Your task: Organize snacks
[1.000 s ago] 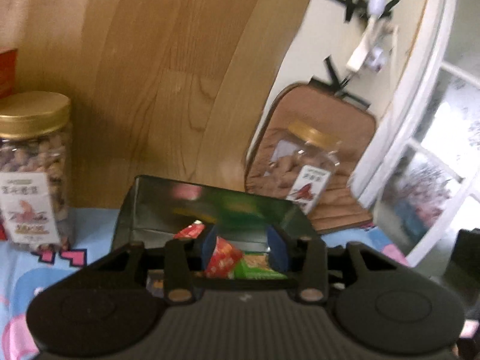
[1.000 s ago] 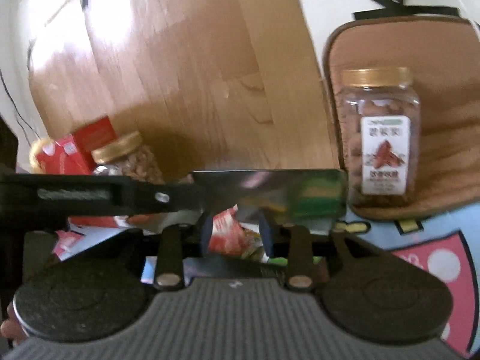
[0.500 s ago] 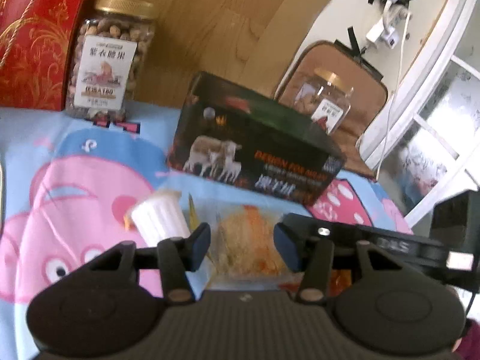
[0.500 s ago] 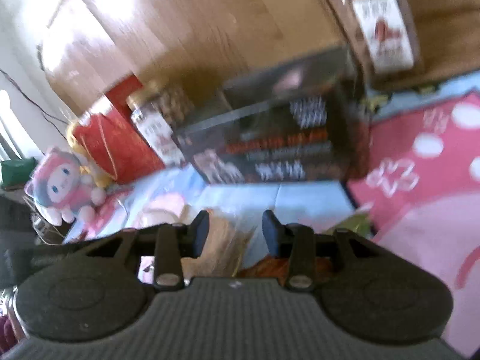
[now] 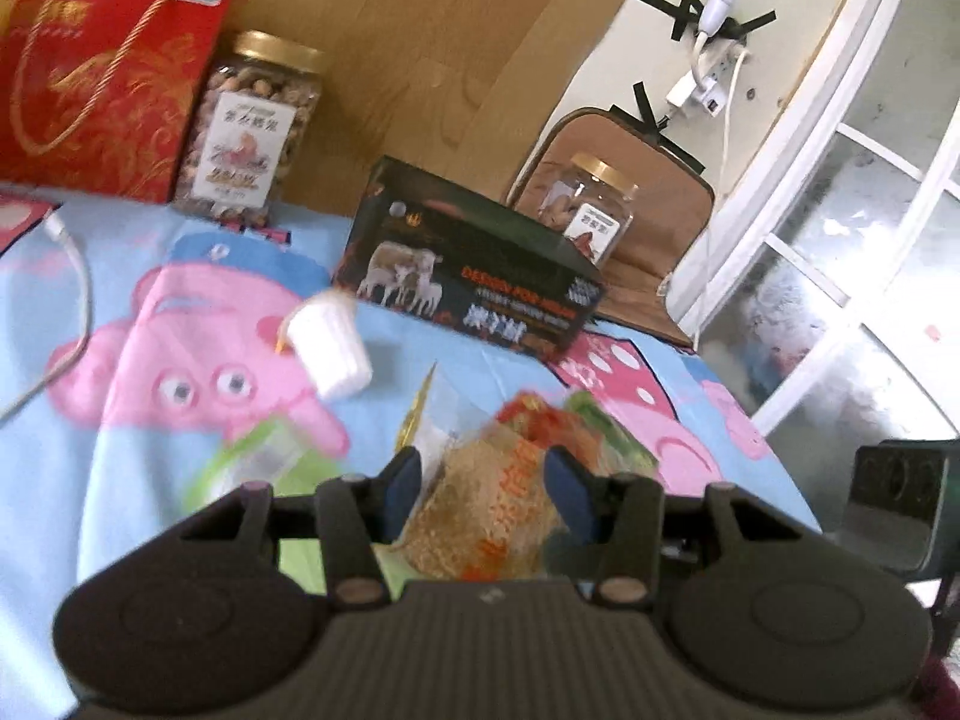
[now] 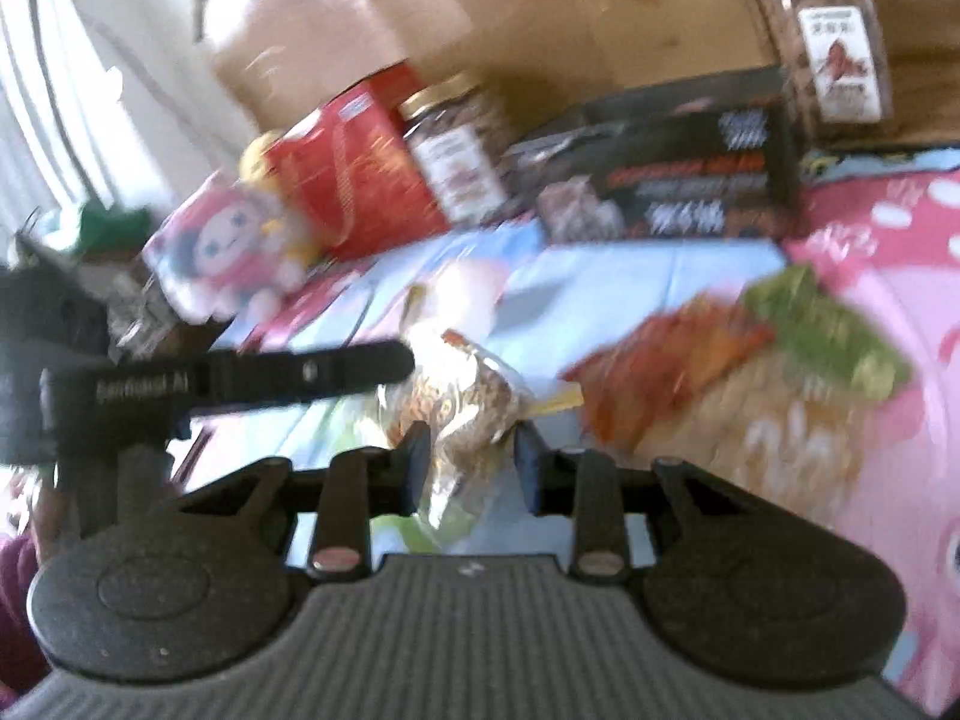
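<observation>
I see a pale blue cloth (image 5: 120,480) printed with pink cartoon pigs. The gift bag (image 5: 102,66) is red with gold swirls; the box (image 5: 474,276) is black with orange lettering. Both nut jars (image 5: 252,126) have gold lids.

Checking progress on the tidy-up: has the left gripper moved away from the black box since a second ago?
Yes. The left gripper has pulled back from the black box, which now sits farther off, and hovers over a snack packet.
</observation>
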A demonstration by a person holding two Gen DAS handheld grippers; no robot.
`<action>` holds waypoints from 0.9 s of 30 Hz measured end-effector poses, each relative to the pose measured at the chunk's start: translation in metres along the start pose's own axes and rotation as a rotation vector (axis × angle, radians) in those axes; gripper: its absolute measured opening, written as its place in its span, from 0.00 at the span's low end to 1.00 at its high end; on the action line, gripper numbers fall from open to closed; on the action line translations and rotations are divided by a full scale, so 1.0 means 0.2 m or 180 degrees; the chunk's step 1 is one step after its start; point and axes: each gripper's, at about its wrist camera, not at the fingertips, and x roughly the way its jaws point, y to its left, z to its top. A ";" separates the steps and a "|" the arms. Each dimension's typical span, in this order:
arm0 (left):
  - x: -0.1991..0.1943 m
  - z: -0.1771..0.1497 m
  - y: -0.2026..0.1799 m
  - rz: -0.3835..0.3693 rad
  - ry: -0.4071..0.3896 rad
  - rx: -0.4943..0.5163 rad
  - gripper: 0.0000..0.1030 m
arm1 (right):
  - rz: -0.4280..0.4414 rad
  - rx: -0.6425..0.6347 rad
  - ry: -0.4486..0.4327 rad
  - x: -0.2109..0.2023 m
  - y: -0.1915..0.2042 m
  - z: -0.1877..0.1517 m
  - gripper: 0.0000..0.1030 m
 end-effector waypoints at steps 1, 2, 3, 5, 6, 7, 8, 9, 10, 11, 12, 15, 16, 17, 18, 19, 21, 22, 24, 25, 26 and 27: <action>-0.02 -0.03 0.00 -0.0006 0.0013 -0.0008 0.44 | 0.0033 -0.0023 0.0039 -0.01 0.01 -0.03 0.34; -0.03 -0.06 0.01 0.0001 0.0039 -0.0011 0.44 | 0.0041 -0.0044 0.0070 -0.01 0.04 -0.06 0.34; -0.04 -0.08 0.01 0.0009 0.0045 -0.0012 0.44 | 0.0032 -0.0081 0.0090 -0.01 0.06 -0.09 0.35; -0.07 -0.12 0.02 0.0026 0.0041 -0.0031 0.44 | -0.0015 -0.0195 0.0034 -0.02 0.09 -0.12 0.45; -0.09 -0.13 0.03 0.0016 0.0032 -0.0062 0.45 | -0.0049 -0.0250 -0.0006 -0.03 0.10 -0.12 0.56; -0.10 -0.13 0.04 0.0004 0.0019 -0.0092 0.46 | -0.0075 -0.0291 -0.0064 -0.04 0.11 -0.12 0.66; -0.12 -0.12 0.05 0.0002 -0.0010 -0.0110 0.47 | -0.0119 -0.0344 -0.0157 -0.06 0.12 -0.13 0.71; -0.15 -0.12 0.06 0.0020 -0.0048 -0.0103 0.48 | -0.0184 -0.0425 -0.0272 -0.08 0.14 -0.14 0.80; -0.16 -0.12 0.06 0.0055 -0.0088 -0.0084 0.53 | -0.0230 -0.0491 -0.0351 -0.09 0.15 -0.16 0.84; -0.18 -0.11 0.06 0.0090 -0.0115 -0.0063 0.57 | -0.0254 -0.0567 -0.0404 -0.10 0.16 -0.18 0.85; -0.18 -0.10 0.06 0.0110 -0.0126 -0.0041 0.58 | -0.0247 -0.0654 -0.0410 -0.09 0.18 -0.19 0.85; -0.16 -0.09 0.05 0.0086 -0.0076 -0.0002 0.59 | -0.0257 -0.0925 -0.0300 -0.06 0.20 -0.23 0.85; -0.15 -0.09 0.05 0.0065 -0.0049 0.0007 0.59 | -0.0278 -0.1021 -0.0278 -0.05 0.21 -0.24 0.85; -0.13 -0.10 0.04 0.0048 -0.0013 0.0017 0.59 | -0.0300 -0.1091 -0.0259 -0.04 0.21 -0.24 0.85; -0.11 -0.11 0.04 0.0037 0.0028 0.0026 0.59 | -0.0321 -0.1138 -0.0231 -0.03 0.22 -0.25 0.85; -0.10 -0.12 0.03 0.0043 0.0060 0.0036 0.59 | -0.0328 -0.1167 -0.0194 -0.02 0.22 -0.25 0.85; -0.08 -0.13 0.02 0.0072 0.0093 0.0080 0.59 | -0.0371 -0.1192 -0.0120 0.01 0.21 -0.25 0.84; -0.07 -0.14 0.03 0.0054 0.0113 0.0067 0.57 | -0.0384 -0.1192 -0.0097 0.02 0.21 -0.26 0.82; -0.05 -0.14 0.03 -0.0022 0.0186 0.0021 0.55 | -0.0383 -0.1165 -0.0043 0.05 0.19 -0.25 0.72; -0.04 -0.15 0.03 -0.0012 0.0206 0.0032 0.52 | -0.0378 -0.1156 -0.0018 0.05 0.19 -0.25 0.66; -0.04 -0.16 0.02 0.0013 0.0214 0.0068 0.47 | -0.0403 -0.1173 -0.0037 0.06 0.19 -0.25 0.64; -0.03 -0.17 0.01 0.0031 0.0218 0.0107 0.45 | -0.0437 -0.1202 -0.0050 0.06 0.20 -0.25 0.55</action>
